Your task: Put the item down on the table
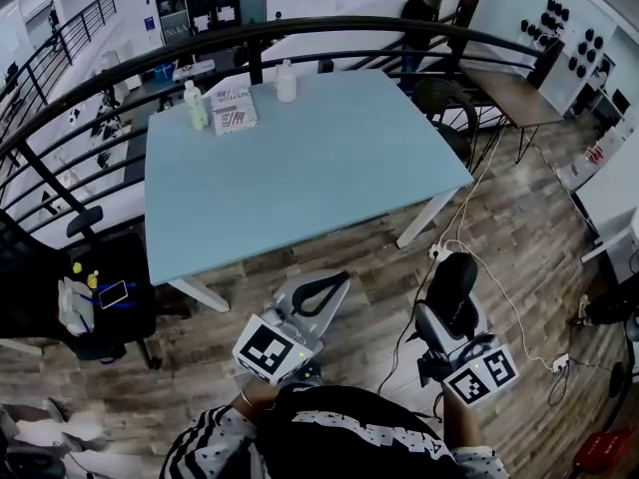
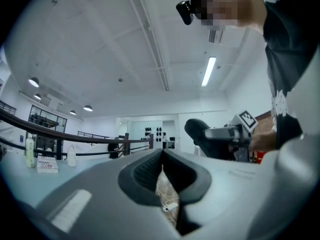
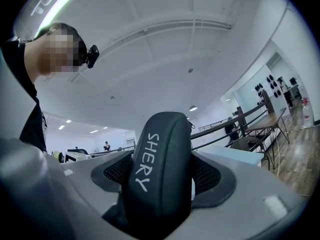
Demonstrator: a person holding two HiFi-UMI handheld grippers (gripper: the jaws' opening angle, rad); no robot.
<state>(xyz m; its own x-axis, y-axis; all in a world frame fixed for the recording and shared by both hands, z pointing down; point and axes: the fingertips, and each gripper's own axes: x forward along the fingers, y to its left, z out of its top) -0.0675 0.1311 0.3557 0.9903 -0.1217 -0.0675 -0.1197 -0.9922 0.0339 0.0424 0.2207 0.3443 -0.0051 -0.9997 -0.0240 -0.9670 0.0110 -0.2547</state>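
- The right gripper (image 3: 161, 184) has its fingers clamped on a black rounded item (image 1: 454, 285) marked "SHERY". It is held over the wooden floor (image 1: 379, 267), just short of the worktop's (image 1: 329, 158) near edge.
- The left gripper's (image 1: 334, 280) fingers are pressed together and hold nothing.
- Most of the worktop is open. Two bottles (image 1: 195, 105) and a box (image 1: 234, 110) sit at the far-left corner.
- The item's lower end is hidden between the fingers.

Lighting is bright, even and overhead. The left gripper view records 1 ceiling strip light (image 2: 210, 70) and 4 round downlights (image 2: 33, 82). The right gripper view records another strip light (image 3: 56, 6), blown out to white. In the head view the blue table (image 1: 300, 158) is evenly lit. All 3 views bend heavily at the edges, and the railing (image 1: 250, 33) bows. Both gripper views darken to black at the corners. The left gripper (image 2: 162, 153) is soft close to the lens, while the lettering on the black item (image 3: 160, 169) reads sharp.
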